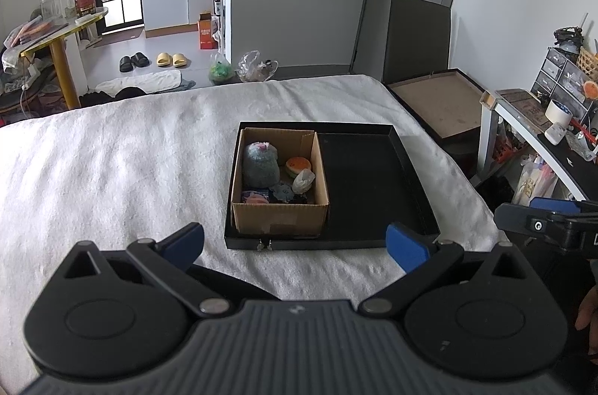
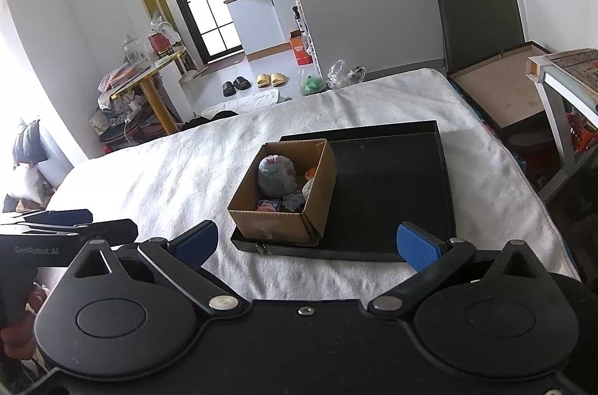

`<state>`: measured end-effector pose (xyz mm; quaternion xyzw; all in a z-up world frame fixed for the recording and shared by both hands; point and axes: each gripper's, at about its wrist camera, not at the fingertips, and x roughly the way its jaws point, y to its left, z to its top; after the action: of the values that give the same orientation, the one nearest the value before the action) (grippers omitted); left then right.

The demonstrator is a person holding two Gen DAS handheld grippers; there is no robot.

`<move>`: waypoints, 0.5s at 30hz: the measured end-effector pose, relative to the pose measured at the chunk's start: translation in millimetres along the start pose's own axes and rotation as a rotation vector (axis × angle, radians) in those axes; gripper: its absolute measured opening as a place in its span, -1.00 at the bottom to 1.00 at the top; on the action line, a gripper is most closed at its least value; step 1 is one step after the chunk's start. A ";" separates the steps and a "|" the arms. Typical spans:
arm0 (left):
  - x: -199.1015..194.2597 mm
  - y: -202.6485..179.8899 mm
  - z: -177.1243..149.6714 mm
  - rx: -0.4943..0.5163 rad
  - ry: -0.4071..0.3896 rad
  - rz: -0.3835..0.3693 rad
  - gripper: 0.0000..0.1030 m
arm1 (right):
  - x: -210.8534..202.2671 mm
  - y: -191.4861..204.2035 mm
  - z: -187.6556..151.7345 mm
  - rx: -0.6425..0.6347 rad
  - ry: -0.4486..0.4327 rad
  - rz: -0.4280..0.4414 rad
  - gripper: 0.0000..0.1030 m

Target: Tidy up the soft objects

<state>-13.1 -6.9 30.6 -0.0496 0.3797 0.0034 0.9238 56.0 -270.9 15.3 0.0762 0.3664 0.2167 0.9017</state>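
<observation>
A cardboard box [image 1: 278, 218] [image 2: 278, 225] stands in the left half of a flat black tray [image 1: 373, 185] [image 2: 396, 193] on a bed with a white blanket. Inside the box lie a grey fuzzy plush [image 1: 260, 165] [image 2: 276, 176], an orange round soft toy [image 1: 298, 165], a clear plastic-wrapped piece [image 1: 303, 180] and small dark and pink items. My left gripper [image 1: 295, 241] hangs open just short of the tray's near edge, holding nothing. My right gripper [image 2: 306, 241] is likewise open and empty near the tray's near edge. Each gripper shows at the edge of the other's view.
The white blanket [image 1: 112, 178] spreads wide to the left of the tray. To the right of the bed stand a white desk [image 1: 538, 129] with clutter and a brown-lined open case [image 1: 441, 103]. Slippers, bags and a yellow table [image 1: 59, 36] stand on the floor beyond.
</observation>
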 end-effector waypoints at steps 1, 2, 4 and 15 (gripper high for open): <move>0.7 -0.4 0.4 0.002 0.001 -0.001 0.99 | 0.1 -0.3 0.1 0.000 0.000 0.001 1.00; 1.6 -0.7 0.7 0.004 0.003 0.000 0.99 | 0.0 0.5 -0.7 0.000 0.001 0.002 1.00; 3.6 -1.0 0.9 0.007 0.007 -0.001 1.00 | 0.7 1.7 -2.0 -0.002 0.001 0.002 1.00; 17.6 -2.5 6.8 0.017 0.024 -0.006 0.99 | 6.1 -2.9 0.7 0.009 0.029 0.007 1.00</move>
<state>4.3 -9.2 23.3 -0.0430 0.3905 -0.0032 0.9196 61.4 -270.7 11.1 0.0784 0.3801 0.2195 0.8951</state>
